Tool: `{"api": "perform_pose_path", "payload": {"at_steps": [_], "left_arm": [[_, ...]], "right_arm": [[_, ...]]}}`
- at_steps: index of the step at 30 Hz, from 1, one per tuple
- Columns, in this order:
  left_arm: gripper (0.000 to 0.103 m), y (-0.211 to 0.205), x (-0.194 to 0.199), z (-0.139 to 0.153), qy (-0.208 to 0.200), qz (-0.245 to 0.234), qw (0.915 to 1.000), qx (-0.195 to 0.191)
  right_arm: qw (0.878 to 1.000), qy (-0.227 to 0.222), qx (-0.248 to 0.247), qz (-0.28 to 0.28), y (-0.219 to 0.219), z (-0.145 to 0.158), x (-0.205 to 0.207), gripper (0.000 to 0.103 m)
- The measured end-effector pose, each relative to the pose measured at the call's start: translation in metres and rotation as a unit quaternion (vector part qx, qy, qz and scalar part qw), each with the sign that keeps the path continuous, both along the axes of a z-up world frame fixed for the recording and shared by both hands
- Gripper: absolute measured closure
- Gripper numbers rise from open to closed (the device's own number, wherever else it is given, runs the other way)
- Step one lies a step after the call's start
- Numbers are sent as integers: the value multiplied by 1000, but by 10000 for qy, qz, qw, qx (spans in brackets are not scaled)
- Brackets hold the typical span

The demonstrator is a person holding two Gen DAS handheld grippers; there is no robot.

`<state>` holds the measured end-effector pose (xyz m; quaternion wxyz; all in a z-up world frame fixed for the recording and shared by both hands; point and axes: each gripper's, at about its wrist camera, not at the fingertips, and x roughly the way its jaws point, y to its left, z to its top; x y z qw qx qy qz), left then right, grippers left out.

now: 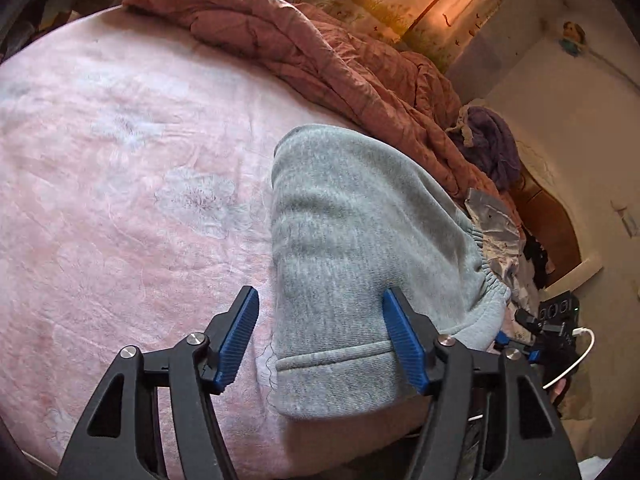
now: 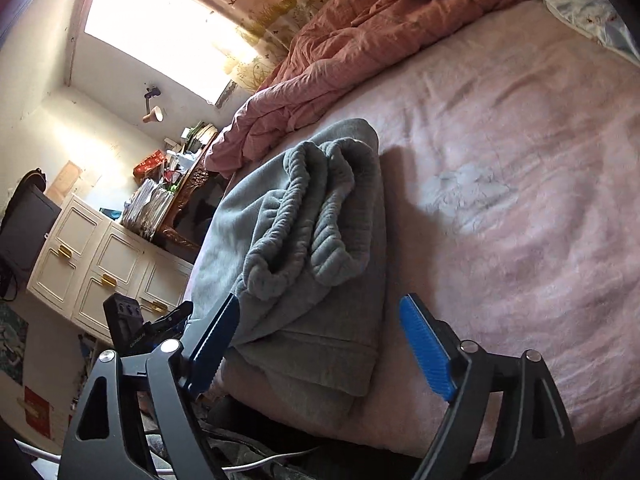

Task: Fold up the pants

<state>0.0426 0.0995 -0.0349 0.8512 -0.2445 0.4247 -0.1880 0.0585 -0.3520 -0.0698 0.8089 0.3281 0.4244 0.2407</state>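
Observation:
Grey sweatpants [image 1: 352, 248] lie folded into a compact stack on the pink bed sheet [image 1: 120, 184] near the bed's front edge. My left gripper [image 1: 320, 316] is open and empty, its blue pads straddling the stack's left edge just above it. In the right wrist view the same pants [image 2: 320, 240] show their ribbed waistband bunched on top. My right gripper [image 2: 324, 320] is open and empty, hovering at the near end of the stack. The right gripper also shows in the left wrist view [image 1: 536, 340] beyond the pants.
A rumpled pink quilt [image 1: 320, 52] lies along the far side of the bed. A purple garment [image 1: 492, 140] and patterned cloth [image 1: 496, 220] sit by the pants. White drawers [image 2: 104, 256] and a cluttered desk [image 2: 168, 184] stand beside the bed.

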Motion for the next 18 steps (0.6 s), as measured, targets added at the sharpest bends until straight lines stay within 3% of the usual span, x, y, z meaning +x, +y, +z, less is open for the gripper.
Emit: {"api": "perform_pose_path", "payload": {"at_steps": [4, 7, 9, 12, 15, 18], "left_arm": [[20, 9, 14, -19, 354, -167, 9967, -706], [10, 6, 30, -38, 736, -530, 9872, -1310], [9, 0, 35, -36, 677, -674, 9871, -1285], [7, -15, 44, -33, 682, -861, 9863, -1235], [7, -35, 58, -34, 740, -1014, 9862, -1076], [7, -46, 70, -32, 753, -1053, 9872, -934]], "right_arm": [[9978, 376, 541, -18, -2, -22, 11, 13], [9956, 479, 809, 18, 0, -31, 19, 9], [9949, 420, 905, 119, 6, -29, 24, 2], [9939, 309, 927, 513, 23, -24, 33, 0], [9963, 405, 462, 601, 39, -22, 45, 0], [9966, 510, 418, 491, 45, -25, 63, 0]]}}
